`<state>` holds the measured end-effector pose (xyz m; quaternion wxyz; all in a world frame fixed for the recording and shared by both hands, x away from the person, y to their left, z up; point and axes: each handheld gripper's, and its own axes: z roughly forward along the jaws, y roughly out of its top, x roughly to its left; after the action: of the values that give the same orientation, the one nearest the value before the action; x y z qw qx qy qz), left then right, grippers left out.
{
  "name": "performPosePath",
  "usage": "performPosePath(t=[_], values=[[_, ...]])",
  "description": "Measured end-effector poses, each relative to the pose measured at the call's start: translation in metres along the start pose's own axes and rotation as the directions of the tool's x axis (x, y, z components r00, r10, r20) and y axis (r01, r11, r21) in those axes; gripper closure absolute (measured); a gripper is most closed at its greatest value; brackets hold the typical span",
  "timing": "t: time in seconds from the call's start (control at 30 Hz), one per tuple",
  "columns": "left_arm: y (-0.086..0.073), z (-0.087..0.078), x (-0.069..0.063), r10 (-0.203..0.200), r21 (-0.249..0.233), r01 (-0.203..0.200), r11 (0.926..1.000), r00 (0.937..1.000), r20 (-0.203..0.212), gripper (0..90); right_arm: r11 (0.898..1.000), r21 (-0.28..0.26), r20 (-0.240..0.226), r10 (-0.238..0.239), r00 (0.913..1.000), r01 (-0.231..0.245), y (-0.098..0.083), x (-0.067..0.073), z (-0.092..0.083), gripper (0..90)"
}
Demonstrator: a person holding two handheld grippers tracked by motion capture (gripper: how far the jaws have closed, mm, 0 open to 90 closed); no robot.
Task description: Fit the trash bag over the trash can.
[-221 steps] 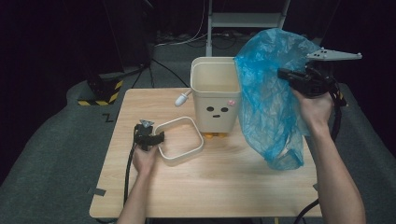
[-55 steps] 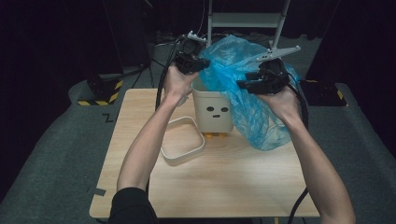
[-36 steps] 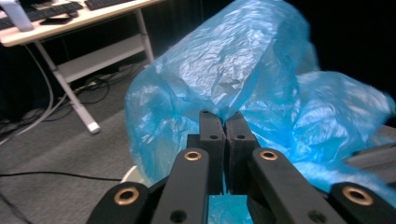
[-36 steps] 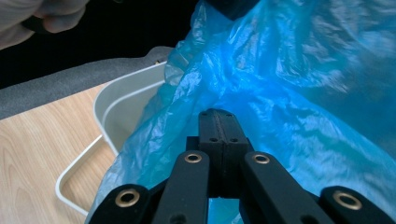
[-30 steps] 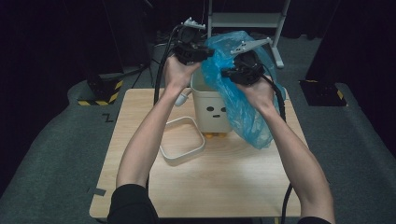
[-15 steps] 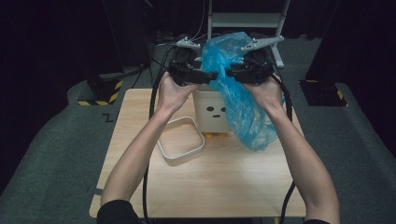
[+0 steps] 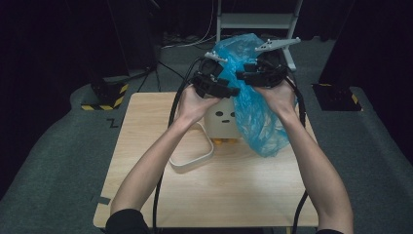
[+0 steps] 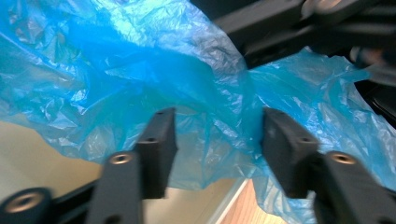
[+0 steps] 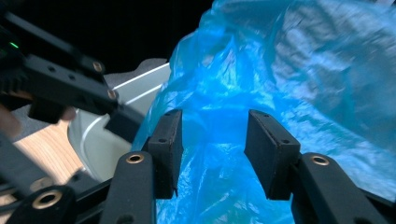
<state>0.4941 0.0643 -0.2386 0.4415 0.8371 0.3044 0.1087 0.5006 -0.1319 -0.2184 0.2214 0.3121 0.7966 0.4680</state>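
A blue plastic bag [image 7: 258, 122] hangs over a white bin [image 7: 221, 119] with a face on its front, at the back of the wooden table [image 7: 243, 195]. Both grippers meet at the bag's bunched top above the bin. My left gripper [image 7: 229, 91] points right; its jaws have just been closing and stand apart with bag film [image 8: 210, 93] between them, not pinched. My right gripper [image 7: 246, 78] points left; its jaws have just been opening, and the bag [image 9: 280, 70] lies loosely between and behind them. The bin's rim [image 9: 140, 84] shows beside the left gripper [image 9: 70, 84].
A white ring-shaped bin lid [image 7: 195, 163] lies on the table left of the bin. Bare wood lies in front. Dark floor, a white metal stand [image 7: 253, 19] and a black-and-yellow striped block [image 7: 104, 97] lie beyond the table.
My left hand has come down and to the right, closer to the right gripper. The bag's top has bunched up between the two grippers. The right hand has hardly moved.
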Motion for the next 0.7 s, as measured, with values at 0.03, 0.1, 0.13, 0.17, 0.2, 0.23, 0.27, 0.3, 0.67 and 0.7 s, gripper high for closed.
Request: performPosePath(t=[0.03,0.1,0.13,0.17,0.2,0.23,0.27,0.3,0.67,0.7], values=[[0.000,0.000,-0.001,0.011,0.006,-0.011,0.9999,0.9999,0.004,61.8,1.000,-0.008,0.002,0.003,1.0000,-0.003,0.000,-0.001,-0.003,54.7],[0.001,0.001,-0.003,0.032,0.013,-0.032,0.9994,0.9995,0.006,70.9,1.000,-0.018,0.006,0.007,1.0000,-0.007,0.000,-0.004,-0.008,53.4],[0.001,0.000,-0.004,0.045,0.015,-0.045,0.9989,0.9990,-0.002,75.2,1.000,-0.022,0.008,0.011,0.9999,-0.011,-0.001,-0.005,-0.011,53.1],[0.002,0.000,-0.005,0.055,0.021,-0.054,0.9983,0.9985,-0.004,78.2,1.000,-0.027,0.012,0.014,0.9998,-0.013,-0.001,-0.007,-0.014,52.9],[0.003,-0.001,-0.005,0.065,0.023,-0.065,0.9976,0.9978,-0.004,81.1,0.999,-0.030,0.017,0.022,0.9996,-0.022,-0.002,-0.009,-0.017,52.7],[0.003,-0.001,-0.006,0.075,0.020,-0.075,0.9970,0.9971,-0.015,84.1,0.999,-0.034,0.021,0.024,0.9995,-0.024,-0.002,-0.011,-0.020,52.6],[0.004,-0.003,-0.007,0.085,0.015,-0.085,0.9963,0.9961,-0.022,86.3,0.999,-0.038,0.025,0.028,0.9993,-0.027,-0.002,-0.013,-0.021,52.5],[0.005,-0.004,-0.006,0.091,0.018,-0.090,0.9958,0.9955,-0.027,88.0,0.999,-0.038,0.031,0.031,0.9990,-0.030,-0.003,-0.015,-0.023,52.4],[0.012,-0.042,0.017,0.085,0.034,-0.081,0.9961,0.9856,-0.146,90.0,0.999,-0.042,0.080,0.038,0.9960,-0.035,-0.004,-0.024,-0.032,48.8],[0.013,-0.046,0.021,0.082,0.035,-0.077,0.9964,0.9828,-0.165,90.0,0.998,-0.043,0.084,0.038,0.9957,-0.035,-0.004,-0.025,-0.032,48.6]])
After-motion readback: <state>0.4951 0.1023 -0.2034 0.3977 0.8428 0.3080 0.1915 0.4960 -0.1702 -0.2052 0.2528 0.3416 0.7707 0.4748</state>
